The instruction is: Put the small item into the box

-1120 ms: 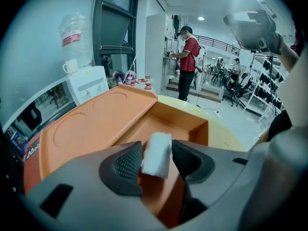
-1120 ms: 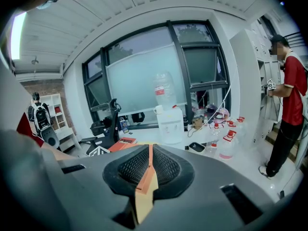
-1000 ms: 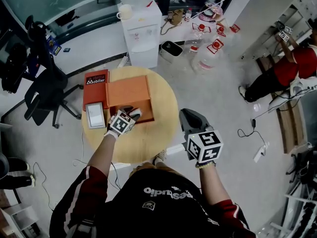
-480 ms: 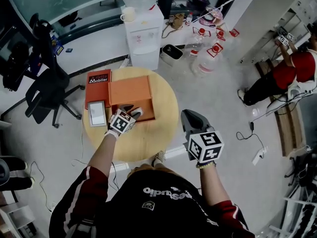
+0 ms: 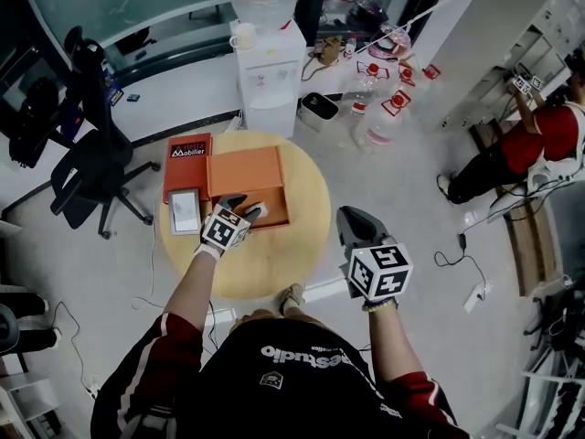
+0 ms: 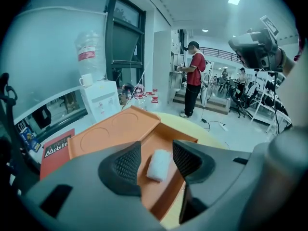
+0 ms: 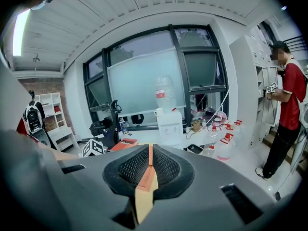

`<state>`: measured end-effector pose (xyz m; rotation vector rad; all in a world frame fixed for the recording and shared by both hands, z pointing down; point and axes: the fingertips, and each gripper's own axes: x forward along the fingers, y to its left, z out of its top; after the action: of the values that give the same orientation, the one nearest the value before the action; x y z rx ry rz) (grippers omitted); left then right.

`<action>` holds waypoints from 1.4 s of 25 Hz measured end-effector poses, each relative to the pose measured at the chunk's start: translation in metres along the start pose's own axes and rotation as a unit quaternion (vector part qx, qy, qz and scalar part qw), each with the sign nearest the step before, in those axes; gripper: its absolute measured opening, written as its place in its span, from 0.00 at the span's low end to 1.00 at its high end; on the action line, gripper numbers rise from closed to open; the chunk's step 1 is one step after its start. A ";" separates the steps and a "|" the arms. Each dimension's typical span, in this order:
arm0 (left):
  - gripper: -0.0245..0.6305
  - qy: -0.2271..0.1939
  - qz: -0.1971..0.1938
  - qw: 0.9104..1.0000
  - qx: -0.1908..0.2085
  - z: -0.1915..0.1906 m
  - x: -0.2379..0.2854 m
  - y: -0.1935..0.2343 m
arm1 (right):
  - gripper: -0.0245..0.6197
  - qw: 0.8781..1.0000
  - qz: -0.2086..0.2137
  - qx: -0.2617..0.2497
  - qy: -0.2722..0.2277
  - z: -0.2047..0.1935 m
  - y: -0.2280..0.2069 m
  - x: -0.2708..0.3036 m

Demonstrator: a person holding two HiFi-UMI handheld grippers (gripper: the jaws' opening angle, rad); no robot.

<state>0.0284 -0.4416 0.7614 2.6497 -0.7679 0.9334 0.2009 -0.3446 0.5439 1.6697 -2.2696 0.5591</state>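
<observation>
Left hand-held gripper (image 6: 156, 154) spread apart around the white item (image 6: 159, 166) lying in the orange box (image 6: 153, 193), seemingly for release. Right hand-held gripper (image 7: 150, 165) pressed together, empty, clear of the bench (image 5: 292, 245).

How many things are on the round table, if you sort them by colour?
Orange: 1, the open box
Red: 1, the flat box with white letters
Grey: 1, the flat rectangle beside the open box
White: 1, the small item lying inside the open box
Total: 4
</observation>
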 end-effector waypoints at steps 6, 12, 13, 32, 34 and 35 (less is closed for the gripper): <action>0.37 -0.032 0.009 0.999 -0.023 0.017 -0.023 0.003 | 0.11 1.000 0.003 -0.003 0.002 0.001 0.013 -0.002; 0.37 -0.078 0.014 0.994 -0.071 0.036 -0.055 0.007 | 0.11 1.000 0.010 -0.005 -0.002 0.005 0.032 -0.006; 0.37 -0.086 0.015 0.993 -0.076 0.039 -0.062 0.007 | 0.11 1.000 0.012 -0.006 -0.003 0.006 0.035 -0.006; 0.37 -0.178 0.042 0.980 -0.078 0.075 -0.188 -0.013 | 0.11 0.999 0.037 -0.024 -0.030 0.019 0.112 -0.028; 0.37 -0.181 0.043 0.980 -0.073 0.076 -0.197 -0.017 | 0.11 0.999 0.036 -0.025 -0.032 0.020 0.116 -0.033; 0.37 -0.182 0.043 0.980 -0.069 0.078 -0.201 -0.020 | 0.11 0.999 0.036 -0.025 -0.033 0.020 0.117 -0.035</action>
<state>-0.0531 -0.3736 0.5733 2.7124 -0.9932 0.3949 0.0996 -0.2936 0.4941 1.6113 -2.3773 0.4666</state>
